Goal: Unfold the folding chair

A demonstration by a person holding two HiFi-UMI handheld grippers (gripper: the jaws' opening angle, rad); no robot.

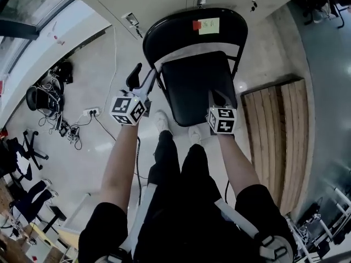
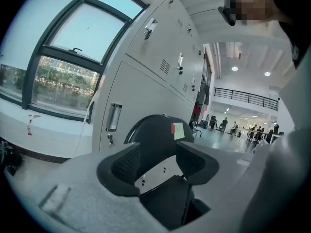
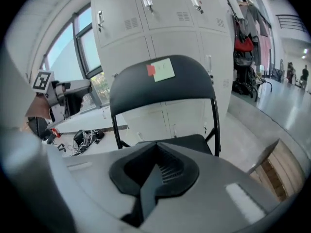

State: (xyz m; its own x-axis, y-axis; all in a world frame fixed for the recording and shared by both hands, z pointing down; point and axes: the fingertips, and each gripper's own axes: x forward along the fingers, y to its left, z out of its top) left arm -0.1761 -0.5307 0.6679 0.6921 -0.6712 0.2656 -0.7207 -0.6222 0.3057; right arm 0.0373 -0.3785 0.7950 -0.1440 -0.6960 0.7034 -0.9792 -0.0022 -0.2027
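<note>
A black folding chair (image 1: 194, 34) stands in front of me, its seat (image 1: 198, 84) lying flat and a red and a pale sticky note (image 1: 205, 25) on its backrest. My left gripper (image 1: 141, 80) is open, held in the air just left of the seat's edge and apart from it. In the left gripper view the gripper (image 2: 158, 165) has nothing between its jaws, with the chair (image 2: 154, 132) behind them. My right gripper (image 1: 218, 98) is shut over the seat's near right corner; whether it touches I cannot tell. The right gripper (image 3: 154, 173) holds nothing, and the chair (image 3: 160, 81) stands beyond it.
Grey lockers (image 3: 160, 23) line the wall behind the chair. A wooden pallet (image 1: 279, 136) lies on the floor at the right. A power strip with cables (image 1: 90, 113) and dark equipment (image 1: 41, 97) sit at the left. My legs and white shoes (image 1: 162, 122) are just before the chair.
</note>
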